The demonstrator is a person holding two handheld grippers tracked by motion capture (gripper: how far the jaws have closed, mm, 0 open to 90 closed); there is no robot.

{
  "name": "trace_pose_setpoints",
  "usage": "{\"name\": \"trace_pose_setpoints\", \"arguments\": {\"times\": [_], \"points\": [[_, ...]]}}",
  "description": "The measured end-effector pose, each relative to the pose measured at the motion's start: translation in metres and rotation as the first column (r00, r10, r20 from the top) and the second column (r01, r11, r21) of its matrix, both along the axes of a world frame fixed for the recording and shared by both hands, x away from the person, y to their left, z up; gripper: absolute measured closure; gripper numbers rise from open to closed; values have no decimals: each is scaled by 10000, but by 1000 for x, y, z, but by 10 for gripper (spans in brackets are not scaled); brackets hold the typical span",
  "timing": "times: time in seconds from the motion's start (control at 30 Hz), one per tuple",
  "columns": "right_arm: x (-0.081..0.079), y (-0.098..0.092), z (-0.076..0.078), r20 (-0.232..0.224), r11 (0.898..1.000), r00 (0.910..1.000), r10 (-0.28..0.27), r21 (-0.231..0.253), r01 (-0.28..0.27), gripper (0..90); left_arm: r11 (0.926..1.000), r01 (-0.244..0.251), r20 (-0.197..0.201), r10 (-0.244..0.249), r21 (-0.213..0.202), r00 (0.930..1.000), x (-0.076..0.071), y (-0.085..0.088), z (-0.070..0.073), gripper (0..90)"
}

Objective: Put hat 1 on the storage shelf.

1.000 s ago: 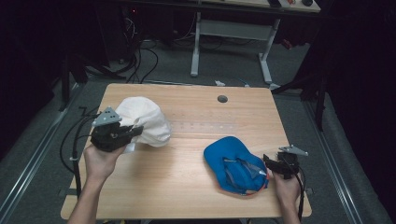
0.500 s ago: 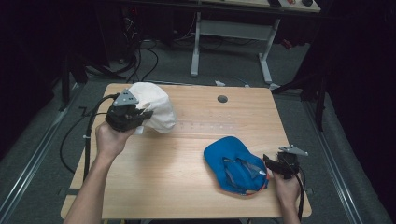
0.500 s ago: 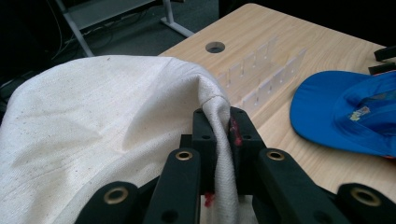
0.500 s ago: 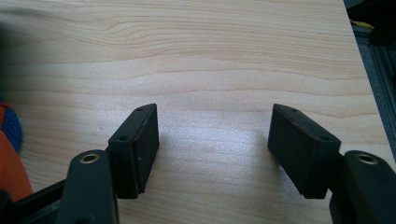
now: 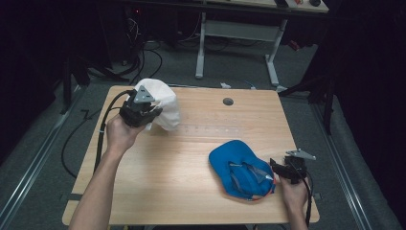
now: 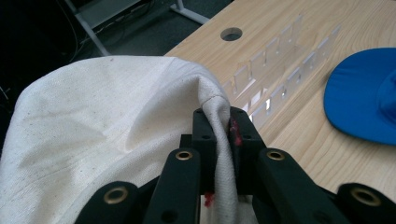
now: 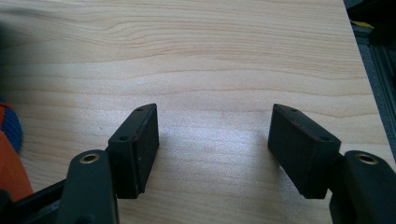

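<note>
White cap (image 6: 107, 116) pinched in left gripper (image 6: 222, 135), lifted at table's (image 5: 182, 163) far-left corner

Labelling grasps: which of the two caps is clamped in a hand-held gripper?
The white cloth cap, pinched in the left hand-held gripper. The blue cap lies free on the table beside the open right hand-held gripper.

Right hand-held gripper (image 7: 212, 144), jaws apart over bare wooden table (image 7: 224, 56).

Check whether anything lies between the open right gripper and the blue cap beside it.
Nothing visible does. The right gripper sits open at the blue cap's right edge, with bare wooden table between its jaws.
</note>
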State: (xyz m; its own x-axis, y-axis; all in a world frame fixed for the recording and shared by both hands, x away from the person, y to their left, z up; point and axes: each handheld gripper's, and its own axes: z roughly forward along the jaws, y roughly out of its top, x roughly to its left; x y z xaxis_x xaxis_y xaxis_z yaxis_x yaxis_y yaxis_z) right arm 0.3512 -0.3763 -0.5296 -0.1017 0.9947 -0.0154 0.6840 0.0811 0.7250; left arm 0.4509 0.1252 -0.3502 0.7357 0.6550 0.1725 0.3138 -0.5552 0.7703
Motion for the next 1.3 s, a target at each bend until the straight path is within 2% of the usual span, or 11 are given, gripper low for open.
{"name": "trace_pose_setpoints", "arguments": {"times": [0.1,0.27,0.57,0.73,0.83,0.97,1.07,1.3], "points": [[0,0,0,-1,10000,10000,1,0,-1,339,9991,96,110,-101,418,9999,3,-4,-1,832],[0,0,0,0,10000,10000,2,-4,-2,339,9973,192,323,-215,713,9992,6,-7,-1,832],[0,0,0,-3,10000,10000,1,-1,-1,339,9914,352,604,-431,1264,9972,1,-12,-2,832],[0,0,0,-3,10000,10000,-1,0,1,339,9919,528,789,-621,1154,9949,1,-14,0,832],[0,0,0,-1,10000,10000,1,-5,-1,339,9907,500,803,-605,1264,9949,4,-16,-1,831],[0,0,0,-4,10000,10000,-1,0,1,339,9917,467,740,-559,1202,9957,8,-15,-4,831],[0,0,0,-3,10000,10000,2,-1,-2,339,9887,528,703,-631,1406,9955,8,-16,-5,831],[0,0,0,-1,10000,10000,3,0,-3,339,9878,579,619,-675,1448,9958,7,-17,-5,831]]}}
